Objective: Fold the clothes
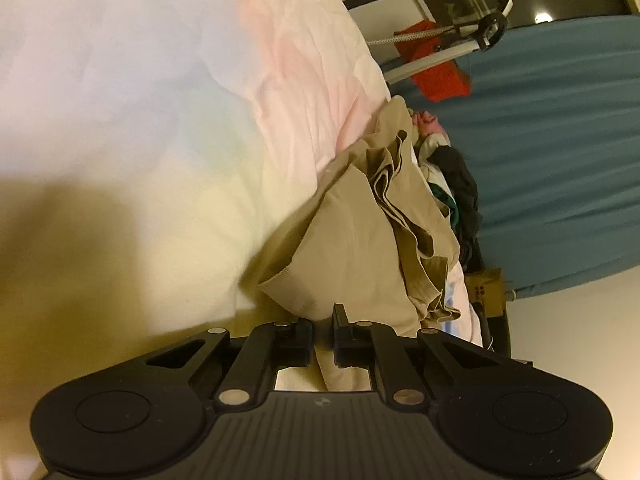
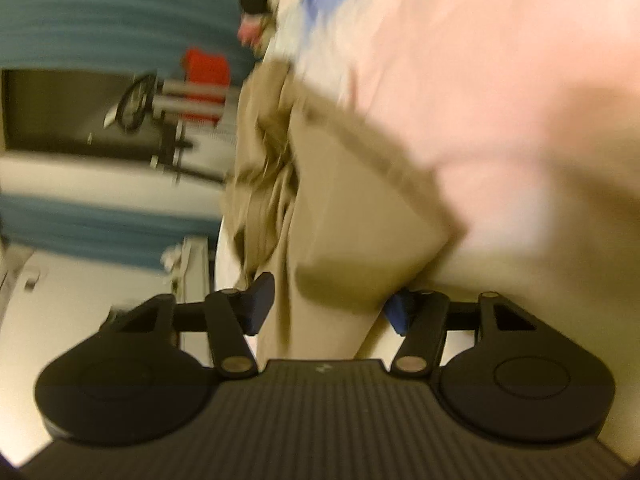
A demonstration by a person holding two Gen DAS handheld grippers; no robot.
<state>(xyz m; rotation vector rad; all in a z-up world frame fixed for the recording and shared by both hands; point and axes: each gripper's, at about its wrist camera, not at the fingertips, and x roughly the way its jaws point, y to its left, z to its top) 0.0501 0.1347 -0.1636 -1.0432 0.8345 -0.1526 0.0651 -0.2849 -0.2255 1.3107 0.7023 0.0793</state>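
Left gripper [image 1: 323,334] pinching tan garment [image 1: 352,248] edge at 6 o'clock; right gripper [image 2: 328,308] spread wide around cloth, not clamped, likely lining up fold on bed [image 1: 120,100].

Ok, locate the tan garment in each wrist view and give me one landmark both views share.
Left wrist: tan garment lower centre, running down between the left gripper's nearly closed jaws.
Right wrist: tan garment centre, blurred, between the right gripper's wide jaws.
Shared landmark: red item against the blue curtain.
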